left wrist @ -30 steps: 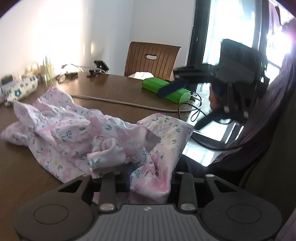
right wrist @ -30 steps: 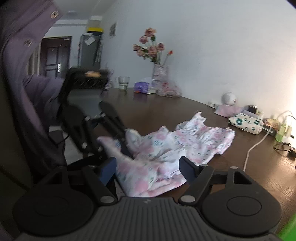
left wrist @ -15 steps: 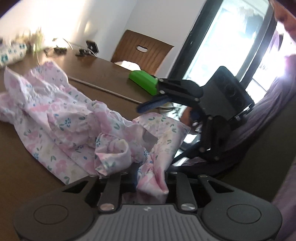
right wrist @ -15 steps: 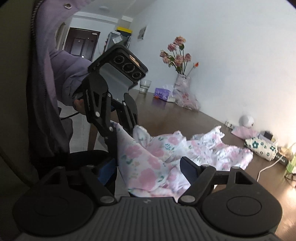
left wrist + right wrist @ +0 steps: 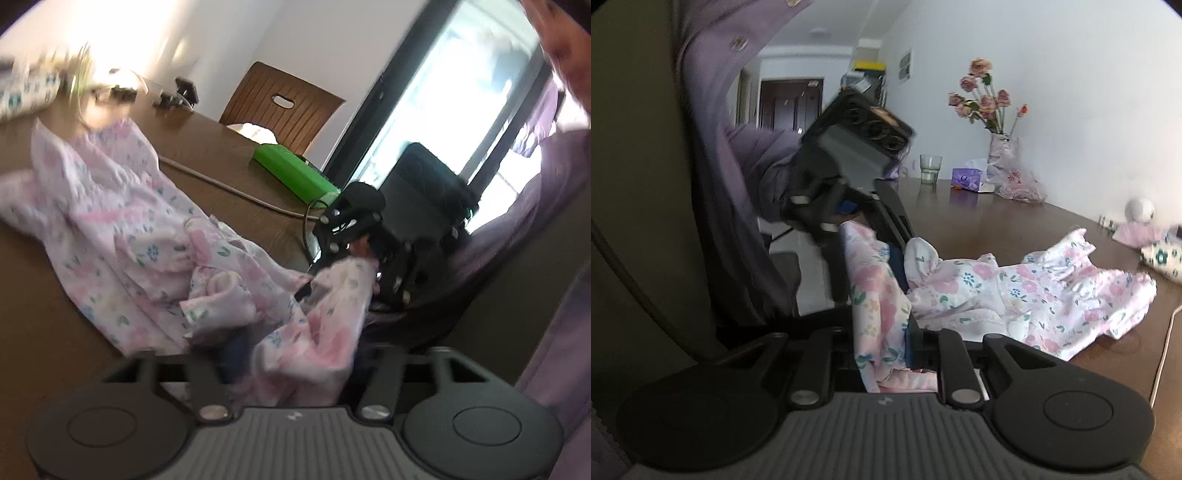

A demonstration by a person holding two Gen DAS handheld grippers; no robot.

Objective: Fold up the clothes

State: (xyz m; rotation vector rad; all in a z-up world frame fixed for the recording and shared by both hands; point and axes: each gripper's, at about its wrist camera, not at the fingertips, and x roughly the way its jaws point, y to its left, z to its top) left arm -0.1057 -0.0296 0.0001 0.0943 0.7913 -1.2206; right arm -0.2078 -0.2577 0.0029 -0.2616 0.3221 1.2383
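Right tongs [image 5: 882, 347] closing, pinching floral garment [image 5: 1015, 295] hem; left tongs [image 5: 295, 354] opening (cloth between, grip unclear); rest spread on tabletop [image 5: 979, 229] ahead.

Left wrist view: whole frame smeared by motion; clutter along the far table edge [image 5: 122, 90] at upper left unreadable. Floral garment [image 5: 155, 236] drapes over the left gripper [image 5: 291, 354], hiding its fingertips (jaws opening, cloth between). The person's hand [image 5: 561, 48] is cut off at upper right. Right wrist view: right gripper [image 5: 882, 343] pads mostly buried in cloth (jaws closing). Small items [image 5: 1137, 221] at right edge too small to identify.
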